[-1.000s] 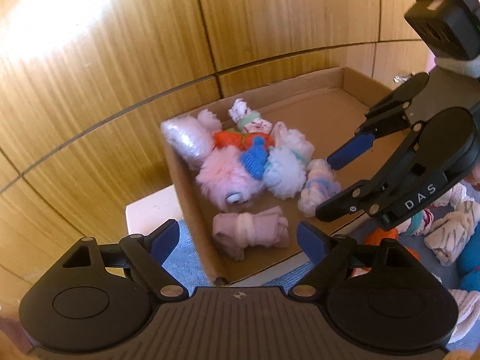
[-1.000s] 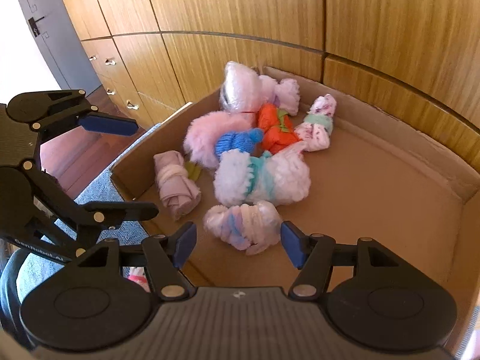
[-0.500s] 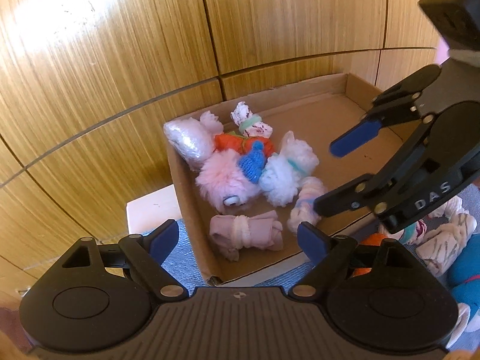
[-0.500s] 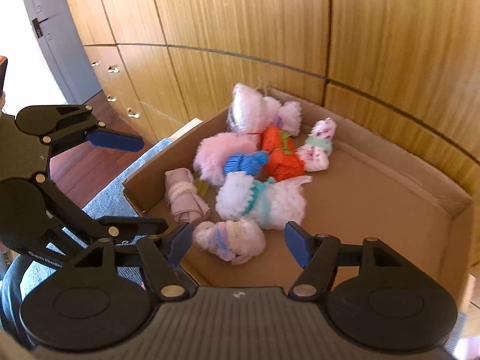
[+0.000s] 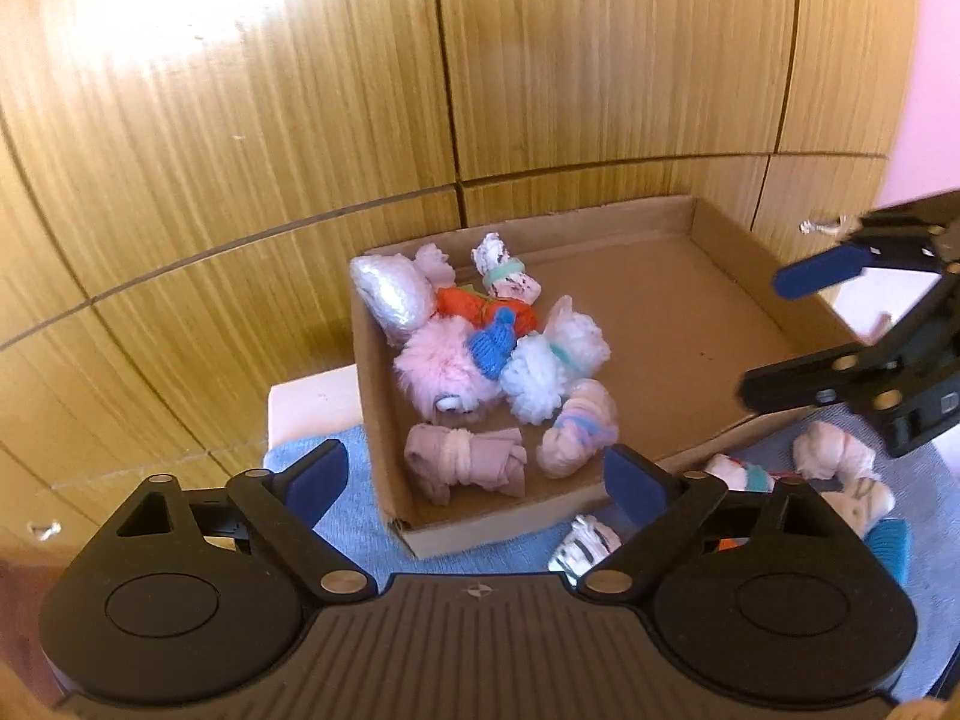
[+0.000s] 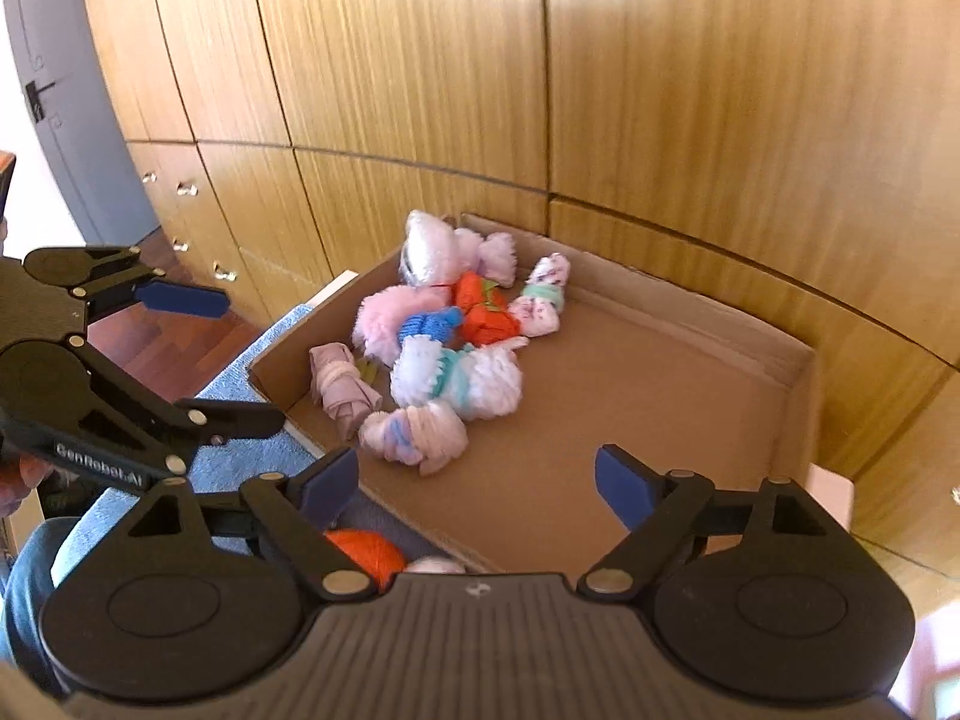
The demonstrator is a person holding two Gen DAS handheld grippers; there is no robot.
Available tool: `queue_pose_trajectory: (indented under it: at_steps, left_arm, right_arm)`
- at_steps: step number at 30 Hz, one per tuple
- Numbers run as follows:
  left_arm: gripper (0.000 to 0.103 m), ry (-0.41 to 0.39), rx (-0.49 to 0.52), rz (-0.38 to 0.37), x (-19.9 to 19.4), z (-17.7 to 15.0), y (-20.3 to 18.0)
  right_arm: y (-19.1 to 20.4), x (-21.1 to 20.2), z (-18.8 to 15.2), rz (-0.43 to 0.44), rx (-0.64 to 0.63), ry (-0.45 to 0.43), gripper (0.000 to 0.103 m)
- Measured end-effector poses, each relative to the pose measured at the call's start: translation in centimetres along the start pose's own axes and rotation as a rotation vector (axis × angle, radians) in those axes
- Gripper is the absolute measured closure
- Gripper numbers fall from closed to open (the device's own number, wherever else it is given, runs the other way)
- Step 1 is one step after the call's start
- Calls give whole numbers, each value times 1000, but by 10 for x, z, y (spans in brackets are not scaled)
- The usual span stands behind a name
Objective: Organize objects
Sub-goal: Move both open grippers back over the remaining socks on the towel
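Note:
A cardboard box (image 5: pixel 708 294) (image 6: pixel 690 396) stands against the wooden wall and holds several rolled sock bundles at its left end: a mauve roll (image 5: pixel 465 468) (image 6: pixel 342 387), a fluffy pink one (image 5: pixel 441 366), an orange one (image 6: pixel 483 315), a white-and-teal one (image 5: pixel 552 369) (image 6: pixel 456 375) and a pastel one (image 5: pixel 579 435) (image 6: pixel 417 435). My left gripper (image 5: pixel 477 477) is open and empty, above the box's near corner. My right gripper (image 6: pixel 477 477) is open and empty, above the box's front edge. Each gripper shows in the other's view, the right (image 5: pixel 774 336) and the left (image 6: pixel 231 357).
More sock bundles lie outside the box on a blue cloth (image 5: pixel 354 516): striped white ones (image 5: pixel 585 546), white ones (image 5: pixel 831 456) and an orange one (image 6: pixel 366 555). Wooden cabinet panels (image 5: pixel 480 90) rise right behind the box. The box's right half is bare cardboard.
Both grippers have pulled back and up from the box, so it looks smaller and farther. The right gripper has moved to the right in the left wrist view. The bundles have not moved.

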State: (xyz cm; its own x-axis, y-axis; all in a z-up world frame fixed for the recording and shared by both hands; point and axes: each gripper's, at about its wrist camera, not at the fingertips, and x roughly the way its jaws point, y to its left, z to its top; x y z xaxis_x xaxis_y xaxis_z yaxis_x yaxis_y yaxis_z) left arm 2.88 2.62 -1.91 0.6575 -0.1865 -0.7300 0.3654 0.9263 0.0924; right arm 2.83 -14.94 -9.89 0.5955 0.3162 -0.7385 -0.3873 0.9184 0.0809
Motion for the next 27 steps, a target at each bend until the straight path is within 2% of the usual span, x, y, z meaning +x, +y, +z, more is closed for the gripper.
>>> queue_pose_trajectory:
  at_steps: [11, 21, 27]
  left_arm:
    - [6, -13, -81, 6, -30, -30, -17]
    - [5, 16, -102, 9, -33, -57, -34]
    - [5, -2, -59, 46, -46, -86, -42]
  right_arm:
    - [13, -64, -51, -36, 48, -103, 11]
    - [27, -73, -101, -69, 127, -140, 8]
    - [30, -75, -126, -94, 207, -155, 7]
